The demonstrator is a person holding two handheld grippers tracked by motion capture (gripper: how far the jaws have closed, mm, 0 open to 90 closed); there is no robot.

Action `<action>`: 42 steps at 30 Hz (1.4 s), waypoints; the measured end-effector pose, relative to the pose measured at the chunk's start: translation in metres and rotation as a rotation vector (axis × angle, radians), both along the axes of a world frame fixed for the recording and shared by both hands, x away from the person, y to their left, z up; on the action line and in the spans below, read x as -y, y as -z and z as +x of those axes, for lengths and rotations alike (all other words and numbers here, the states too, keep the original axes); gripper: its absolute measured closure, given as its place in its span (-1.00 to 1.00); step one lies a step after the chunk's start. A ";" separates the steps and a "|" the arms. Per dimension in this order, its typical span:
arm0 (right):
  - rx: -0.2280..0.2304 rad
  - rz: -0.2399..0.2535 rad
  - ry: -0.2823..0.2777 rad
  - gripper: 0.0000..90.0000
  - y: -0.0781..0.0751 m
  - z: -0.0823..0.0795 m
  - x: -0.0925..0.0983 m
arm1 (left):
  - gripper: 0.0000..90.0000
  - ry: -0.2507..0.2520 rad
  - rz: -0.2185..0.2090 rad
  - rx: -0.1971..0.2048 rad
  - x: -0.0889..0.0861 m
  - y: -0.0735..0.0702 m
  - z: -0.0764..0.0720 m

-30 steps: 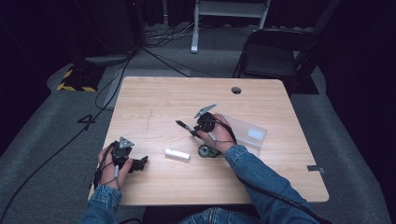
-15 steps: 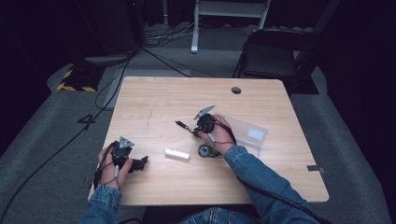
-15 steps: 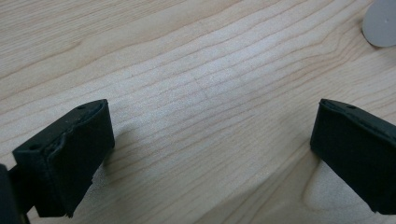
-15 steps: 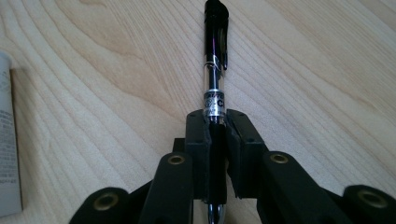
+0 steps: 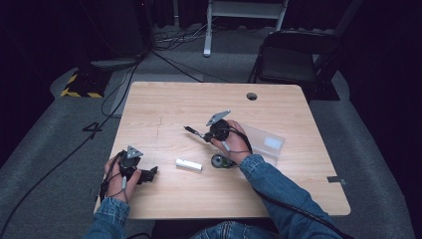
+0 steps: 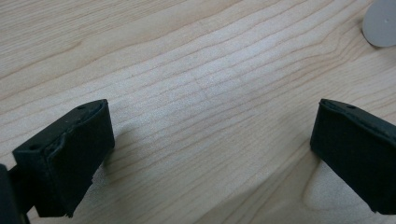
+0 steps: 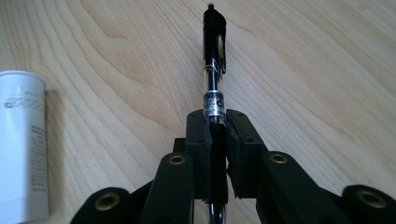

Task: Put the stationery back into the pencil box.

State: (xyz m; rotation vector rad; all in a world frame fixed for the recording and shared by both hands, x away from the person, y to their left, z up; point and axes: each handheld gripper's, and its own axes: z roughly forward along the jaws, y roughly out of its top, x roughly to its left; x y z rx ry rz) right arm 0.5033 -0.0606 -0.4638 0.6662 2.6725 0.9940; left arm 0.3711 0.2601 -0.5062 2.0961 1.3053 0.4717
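The black pen (image 7: pixel 214 60) is clamped in the right gripper (image 5: pixel 209 133), its long axis pointing far-left, away from the clear pouch (image 5: pixel 266 143) lying to the right.

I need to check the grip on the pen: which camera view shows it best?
The right gripper view: the pen runs up close between the right tool, whose jaws clamp its barrel. The high view shows it as a thin dark sliver.
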 end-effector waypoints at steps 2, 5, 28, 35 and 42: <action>0.005 -0.001 -0.012 0.79 -0.003 -0.002 0.000 | -1.00 0.000 0.000 0.000 0.000 0.000 0.000; 0.013 0.004 -0.020 0.79 -0.007 -0.004 0.000 | -1.00 0.000 0.000 0.000 0.000 0.000 0.000; 0.059 0.068 -0.130 0.79 -0.046 -0.042 0.014 | -1.00 0.006 -0.003 -0.002 0.000 0.000 0.001; 0.041 0.087 -0.139 0.79 -0.053 -0.051 0.029 | -1.00 0.005 -0.003 -0.002 0.000 0.000 0.001; 0.036 0.104 -0.126 0.79 -0.057 -0.060 0.052 | -1.00 0.006 -0.008 -0.004 0.001 0.000 0.003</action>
